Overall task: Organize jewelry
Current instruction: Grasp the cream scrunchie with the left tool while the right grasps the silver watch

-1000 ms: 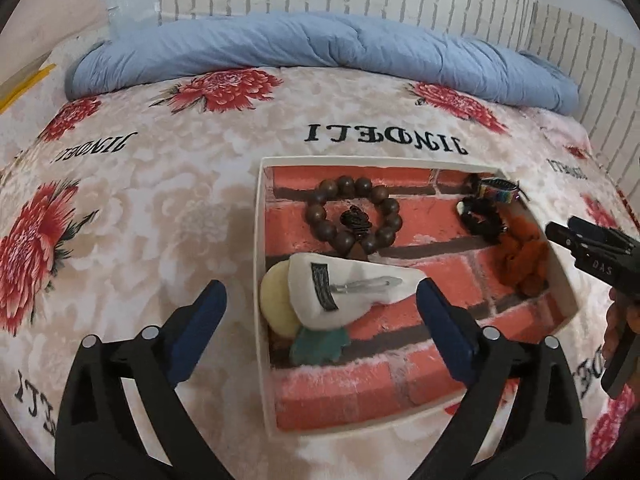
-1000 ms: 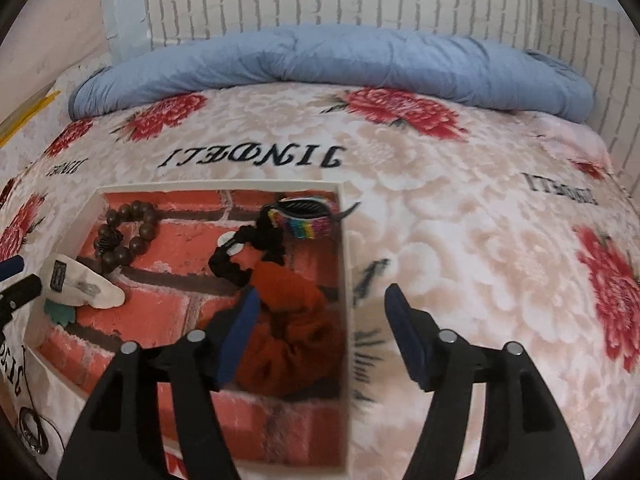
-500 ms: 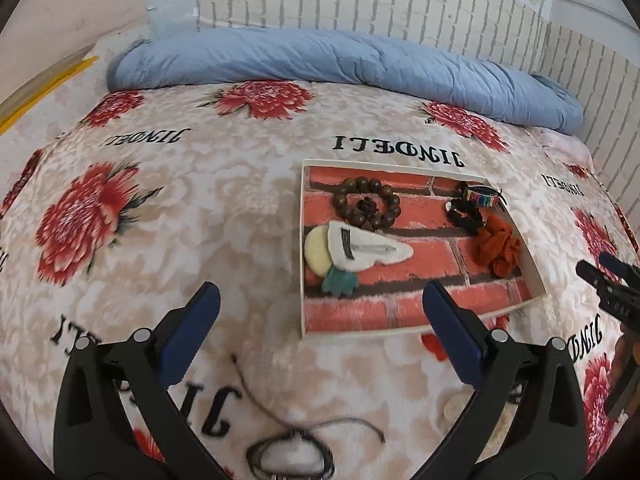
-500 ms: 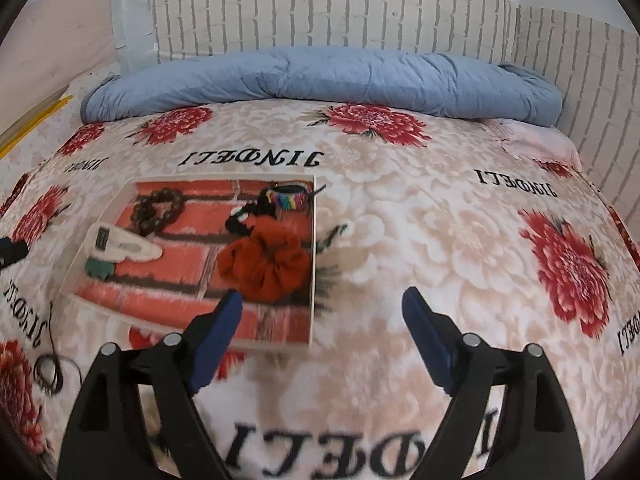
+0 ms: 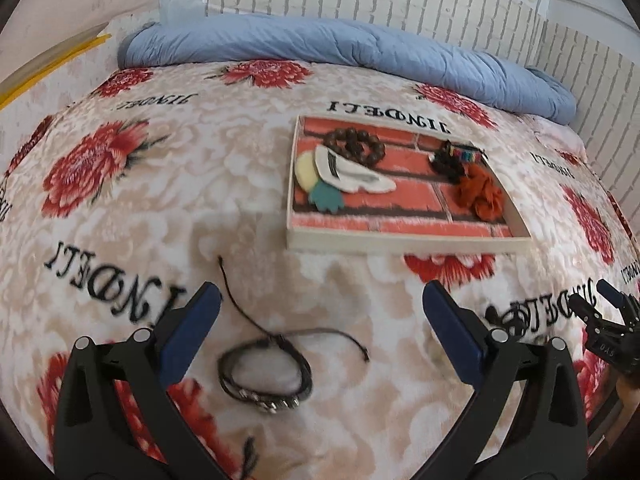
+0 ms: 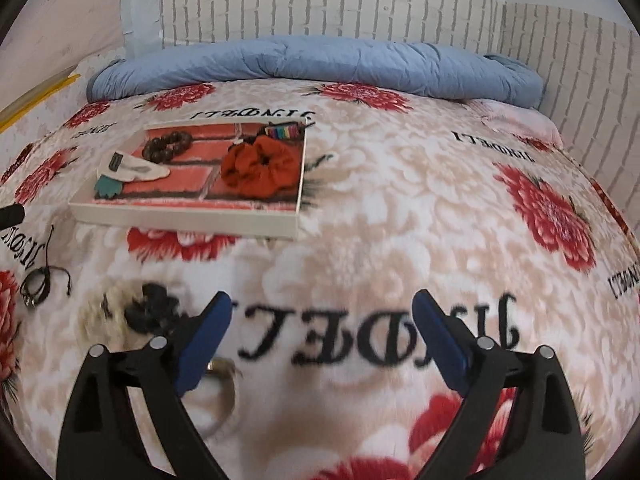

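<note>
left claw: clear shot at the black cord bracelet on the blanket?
Probably yes. The left claw is open and the black cord bracelet lies on the blanket just ahead between its fingers, nothing over it.

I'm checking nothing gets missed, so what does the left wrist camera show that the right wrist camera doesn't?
Only the left wrist view shows the round pale yellow pad in the tray, and the right gripper at its edge.

Only the right wrist view shows a blurred black flower-shaped piece and a metallic ring-like item on the blanket.

Both show the shallow brick-print tray, orange scrunchie, dark wooden bead bracelet and black cord bracelet.
</note>
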`<state>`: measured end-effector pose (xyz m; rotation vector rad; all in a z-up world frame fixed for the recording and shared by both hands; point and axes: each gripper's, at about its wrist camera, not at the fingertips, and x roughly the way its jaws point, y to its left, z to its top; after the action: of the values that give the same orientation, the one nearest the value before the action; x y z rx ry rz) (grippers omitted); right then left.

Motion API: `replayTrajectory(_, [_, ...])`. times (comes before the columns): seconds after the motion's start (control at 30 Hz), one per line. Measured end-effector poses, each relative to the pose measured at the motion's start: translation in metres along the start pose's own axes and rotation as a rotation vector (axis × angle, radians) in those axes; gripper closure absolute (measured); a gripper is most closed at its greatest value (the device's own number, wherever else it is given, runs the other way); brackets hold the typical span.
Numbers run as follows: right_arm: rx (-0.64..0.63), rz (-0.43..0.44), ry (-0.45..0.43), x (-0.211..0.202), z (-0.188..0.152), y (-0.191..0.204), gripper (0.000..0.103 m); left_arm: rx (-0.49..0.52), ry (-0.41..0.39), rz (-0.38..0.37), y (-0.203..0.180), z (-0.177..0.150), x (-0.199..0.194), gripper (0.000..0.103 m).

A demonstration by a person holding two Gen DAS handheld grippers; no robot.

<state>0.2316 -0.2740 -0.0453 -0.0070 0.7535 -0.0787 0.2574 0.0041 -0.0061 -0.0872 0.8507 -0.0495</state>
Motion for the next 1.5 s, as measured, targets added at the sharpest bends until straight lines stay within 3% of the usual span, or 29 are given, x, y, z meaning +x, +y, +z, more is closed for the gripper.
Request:
replayTrajectory(0.37, [0.050, 0.053, -0.027, -0.005, -0.035, -0.007, 0.013, 0.060, 0.030, 0.000, -0.039, -0.049, 0.015, 0.005])
replayTrajectory(0.67, [0.021, 0.057, -0.047, -0.008, -0.041, 0.000, 0.013, 0.099, 0.060, -0.018, -0.064, -0.055, 0.032, 0.005])
replayTrajectory(1.03, [-0.038, 0.066, 0.017, 0.004, -0.047, 0.014, 0.014, 0.147, 0.089, -0.047, -0.082, -0.062, 0.050, 0.005])
replayTrajectory(1.07, [-0.044, 0.063, 0.025, 0.005, -0.048, 0.015, 0.015, 0.147, 0.097, -0.046, -0.083, -0.063, 0.053, 0.005])
replayTrajectory(1.13, [-0.055, 0.058, 0.050, 0.011, -0.049, 0.017, 0.028, 0.143, 0.110, -0.056, -0.084, -0.063, 0.058, 0.006])
replayTrajectory(1.2, [-0.052, 0.060, 0.080, 0.017, -0.050, 0.017, 0.034, 0.143, 0.125, -0.068, -0.084, -0.064, 0.063, 0.023])
replayTrajectory(1.33, [-0.043, 0.096, 0.107, 0.024, -0.050, 0.015, 0.052, 0.140, 0.123, -0.080, -0.084, -0.064, 0.064, 0.038])
replayTrajectory(1.4, [-0.055, 0.107, 0.110, 0.024, -0.050, 0.018, 0.058, 0.141, 0.119, -0.084, -0.084, -0.064, 0.064, 0.055])
replayTrajectory(1.5, [-0.078, 0.124, 0.114, 0.024, -0.051, 0.025, 0.073, 0.142, 0.126, -0.097, -0.083, -0.064, 0.064, 0.062])
